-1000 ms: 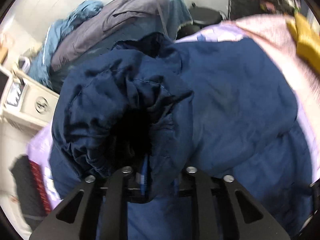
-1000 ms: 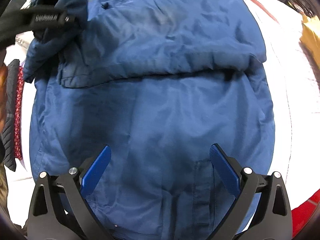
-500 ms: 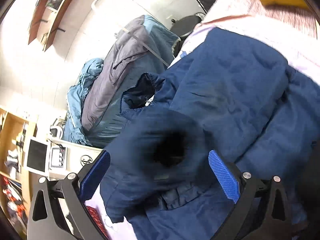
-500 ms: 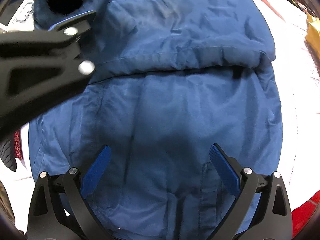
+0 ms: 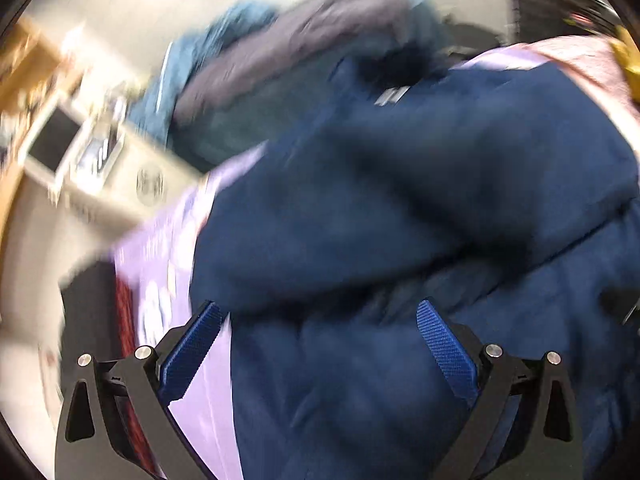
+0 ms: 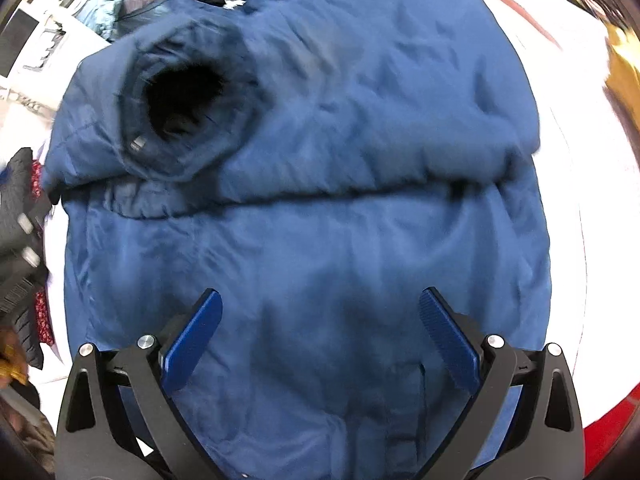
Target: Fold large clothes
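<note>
A large navy padded jacket [image 6: 360,200] lies spread on the bed, its sleeves folded across the chest. The left sleeve's dark cuff opening [image 6: 180,100] faces up at the upper left. My right gripper [image 6: 320,332] hangs open above the jacket's lower half, nothing between its blue pads. In the blurred left wrist view the same jacket [image 5: 400,208] fills the frame. My left gripper [image 5: 320,344] stands open over its left edge, holding nothing.
The bed has a lilac sheet [image 5: 172,280] at the jacket's left side. A heap of grey and teal clothes [image 5: 304,52] lies beyond the collar. A white cabinet [image 5: 100,168] stands at the left, and something yellow [image 6: 624,76] lies at the far right.
My left gripper let go of the sleeve, which now lies across the jacket's chest. It then swung back toward the jacket's left edge. The right gripper shifted slightly and stayed open.
</note>
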A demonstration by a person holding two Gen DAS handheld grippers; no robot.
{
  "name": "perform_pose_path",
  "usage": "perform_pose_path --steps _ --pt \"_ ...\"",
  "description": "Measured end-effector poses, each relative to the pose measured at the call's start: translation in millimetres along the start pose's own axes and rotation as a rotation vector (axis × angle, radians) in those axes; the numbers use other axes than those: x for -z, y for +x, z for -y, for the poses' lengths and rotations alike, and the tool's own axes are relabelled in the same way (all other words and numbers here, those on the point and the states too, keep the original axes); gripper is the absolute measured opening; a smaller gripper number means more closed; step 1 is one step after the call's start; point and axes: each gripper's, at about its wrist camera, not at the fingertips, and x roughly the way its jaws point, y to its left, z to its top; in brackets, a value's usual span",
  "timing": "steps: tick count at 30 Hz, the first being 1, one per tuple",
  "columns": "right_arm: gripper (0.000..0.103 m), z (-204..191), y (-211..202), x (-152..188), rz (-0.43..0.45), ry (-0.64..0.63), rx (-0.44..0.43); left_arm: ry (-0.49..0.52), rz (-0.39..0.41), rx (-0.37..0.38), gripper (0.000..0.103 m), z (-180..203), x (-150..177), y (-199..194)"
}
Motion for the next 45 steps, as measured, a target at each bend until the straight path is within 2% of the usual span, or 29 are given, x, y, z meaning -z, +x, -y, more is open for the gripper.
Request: perform_pose_path --steps 5,8,10,14,15,16,17,18,20,22,24,26,27,29,31,33,34,35,37,39,41,43,45 --pt "0.097 -36.4 -6.3 -28.2 0.055 -0.089 -0.045 -0.19 -0.139 -0.025 0.097 -62.9 50.5 30.6" --pt "0.097 -65.6 1.4 -42.4 0.061 -0.124 -0.064 -0.277 -0.204 -0.029 0.097 -85.2 79.5 41.5" --pt "0.097 -75.2 6.5 -59.1 0.053 -0.143 -0.071 -0.326 -0.247 -0.024 0.097 -96.6 96.0 48.7" --pt "0.094 -88.9 5.9 -73.5 0.089 -0.151 -0.06 -0.367 -0.274 -0.025 0.097 -107.9 112.8 53.3" --pt "0.084 -91.6 8.7 -79.6 0.097 -0.134 -0.058 -0.372 -0.274 -0.026 0.097 -109.4 114.3 53.2" --pt "0.063 -92.3 11.3 -83.7 0.091 -0.12 -0.072 -0.38 -0.273 -0.027 0.097 -110.1 116.9 53.4" --pt "0.047 -94.1 15.1 -86.9 0.079 -0.112 -0.106 -0.388 -0.275 -0.025 0.097 -110.9 117.6 53.4" --pt "0.019 -96.3 15.8 -88.2 0.072 -0.111 -0.138 -0.396 -0.277 -0.022 0.097 -112.6 118.1 54.3" --pt "0.015 -104.1 3.9 -88.1 0.121 -0.148 -0.131 -0.414 -0.28 -0.017 0.097 -115.0 118.5 56.0" --pt "0.013 -118.3 -29.7 -88.2 0.273 -0.273 -0.082 -0.424 -0.275 -0.012 0.097 -117.9 117.3 57.5" --pt "0.013 -127.7 -58.9 -87.8 0.403 -0.381 -0.042 -0.423 -0.263 -0.008 0.097 -116.6 112.6 58.7" --pt "0.013 -138.4 -83.3 -87.2 0.522 -0.531 0.037 -0.411 -0.25 -0.002 0.097 -113.9 105.0 60.0" --pt "0.013 -139.3 -85.4 -86.9 0.533 -0.571 0.071 -0.402 -0.241 0.003 0.097 -111.5 100.2 60.1" --pt "0.013 -133.4 -72.0 -88.9 0.48 -0.621 0.123 -0.386 -0.223 0.013 0.097 -106.7 90.5 59.3" --pt "0.013 -114.3 -48.5 -88.0 0.388 -0.569 0.096 -0.371 -0.202 0.027 0.097 -102.8 80.4 57.4" --pt "0.013 -88.2 -16.4 -85.7 0.254 -0.454 0.043 -0.351 -0.179 0.052 0.097 -98.3 69.9 55.3" --pt "0.019 -74.5 -1.8 -82.5 0.194 -0.388 0.029 -0.339 -0.172 0.06 0.097 -96.1 65.7 55.1" --pt "0.026 -58.0 13.0 -78.6 0.126 -0.293 0.012 -0.331 -0.168 0.066 0.097 -94.8 63.0 55.0" --pt "0.065 -33.9 23.2 -73.9 0.063 -0.126 -0.009 -0.321 -0.163 0.081 0.097 -93.1 58.1 56.0" --pt "0.071 -17.4 19.5 -67.5 0.058 -0.009 -0.033 -0.332 -0.157 0.098 0.097 -95.6 53.9 56.2" --pt "0.071 -15.4 3.1 -65.1 0.104 0.03 -0.002 -0.36 -0.141 0.124 0.097 -101.5 49.4 55.0" --pt "0.071 -23.5 -15.5 -66.0 0.176 0.009 0.034 -0.378 -0.113 0.138 0.097 -106.5 41.0 51.3" --pt "0.072 -41.1 -36.2 -67.8 0.263 -0.069 0.049 -0.375 -0.056 0.139 0.097 -110.3 24.5 44.2"
